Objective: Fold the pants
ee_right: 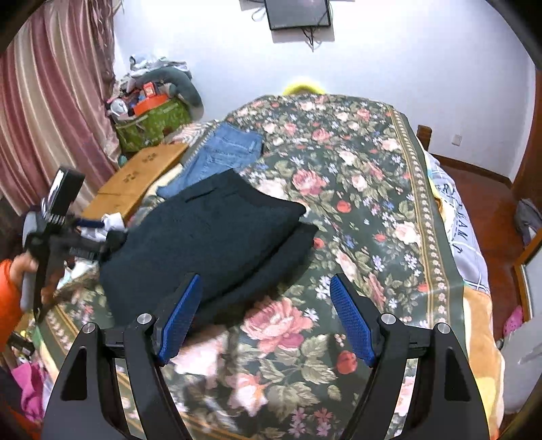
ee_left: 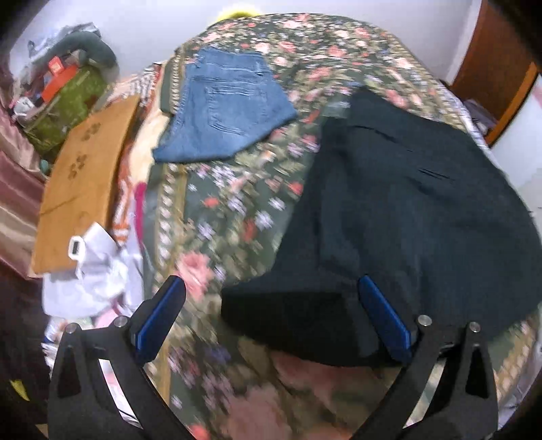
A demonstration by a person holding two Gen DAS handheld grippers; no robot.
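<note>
Dark navy pants [ee_left: 406, 216] lie folded on the flowered bedspread [ee_left: 237, 210]; they also show in the right wrist view [ee_right: 210, 237], folded into a thick stack. My left gripper [ee_left: 271, 287] is open and empty, its fingers straddling the near corner of the dark pants from above. It appears in the right wrist view [ee_right: 98, 243] at the stack's left edge. My right gripper [ee_right: 266, 284] is open and empty, just above the bedspread [ee_right: 355, 203] at the stack's near right edge. Folded blue jeans [ee_left: 223, 108] lie further back on the bed, also in the right wrist view [ee_right: 223, 152].
A wooden board [ee_left: 81, 182] lies along the bed's left side, with white cloth [ee_left: 95, 270] beside it. A green bag with clutter [ee_right: 152, 125] stands by the pink curtain [ee_right: 50, 101]. A wall screen [ee_right: 298, 13] hangs behind. The bed's right edge [ee_right: 474, 270] drops to red floor.
</note>
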